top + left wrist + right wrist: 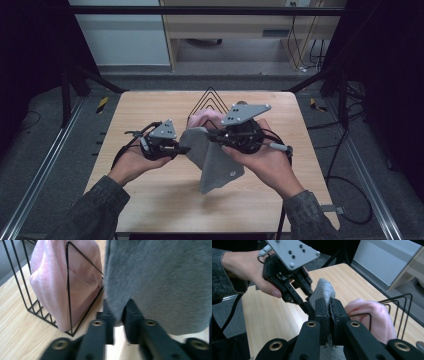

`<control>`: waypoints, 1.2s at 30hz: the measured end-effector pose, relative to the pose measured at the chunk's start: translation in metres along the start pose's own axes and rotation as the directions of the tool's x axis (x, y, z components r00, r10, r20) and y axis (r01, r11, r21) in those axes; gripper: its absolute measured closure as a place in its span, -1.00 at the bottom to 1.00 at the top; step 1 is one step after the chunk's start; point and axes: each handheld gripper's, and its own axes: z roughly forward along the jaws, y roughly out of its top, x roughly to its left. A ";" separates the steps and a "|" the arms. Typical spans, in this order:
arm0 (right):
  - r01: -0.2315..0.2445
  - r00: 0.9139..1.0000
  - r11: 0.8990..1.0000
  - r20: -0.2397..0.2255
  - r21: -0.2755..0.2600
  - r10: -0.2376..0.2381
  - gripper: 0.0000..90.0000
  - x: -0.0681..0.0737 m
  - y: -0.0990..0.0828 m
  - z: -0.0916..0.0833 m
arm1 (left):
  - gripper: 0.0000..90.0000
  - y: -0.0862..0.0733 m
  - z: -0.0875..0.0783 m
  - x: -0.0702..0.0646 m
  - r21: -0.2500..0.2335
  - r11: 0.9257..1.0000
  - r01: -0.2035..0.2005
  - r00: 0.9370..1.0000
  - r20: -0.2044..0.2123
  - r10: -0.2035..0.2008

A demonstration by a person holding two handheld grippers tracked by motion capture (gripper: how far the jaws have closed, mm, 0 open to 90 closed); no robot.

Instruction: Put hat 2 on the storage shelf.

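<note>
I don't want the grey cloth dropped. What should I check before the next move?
1. Right hand-held gripper shut on the soft grey fabric cloth: ok.
2. Left hand-held gripper pinching the cloth's edge: ok.
3. Cloth lifted, lower end hanging near the light wooden table: ok.
4. Black wire rack holding the pink knitted cloth, upright: ok.
5. Free slot in the rack: cannot tell.

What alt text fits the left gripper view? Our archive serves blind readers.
The left gripper has its two black jaws pinched on the lower edge of a grey cloth hanging above a wooden table. To the left, a pink cloth sits in a black wire rack.
</note>
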 end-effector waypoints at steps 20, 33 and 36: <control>-0.061 0.993 0.997 0.096 -0.051 0.066 0.91 -0.045 0.015 -0.043 | 0.94 0.079 -0.047 0.000 0.060 0.997 -0.051 0.995 -0.085 0.056; -0.058 0.990 0.994 0.122 -0.091 0.069 0.91 -0.063 0.051 -0.063 | 0.94 0.117 -0.072 0.019 -0.004 0.999 -0.044 0.991 -0.123 0.043; -0.055 0.990 0.994 0.128 -0.092 0.067 0.91 -0.067 0.057 -0.064 | 0.94 0.121 -0.074 0.022 -0.013 0.999 -0.041 0.991 -0.131 0.039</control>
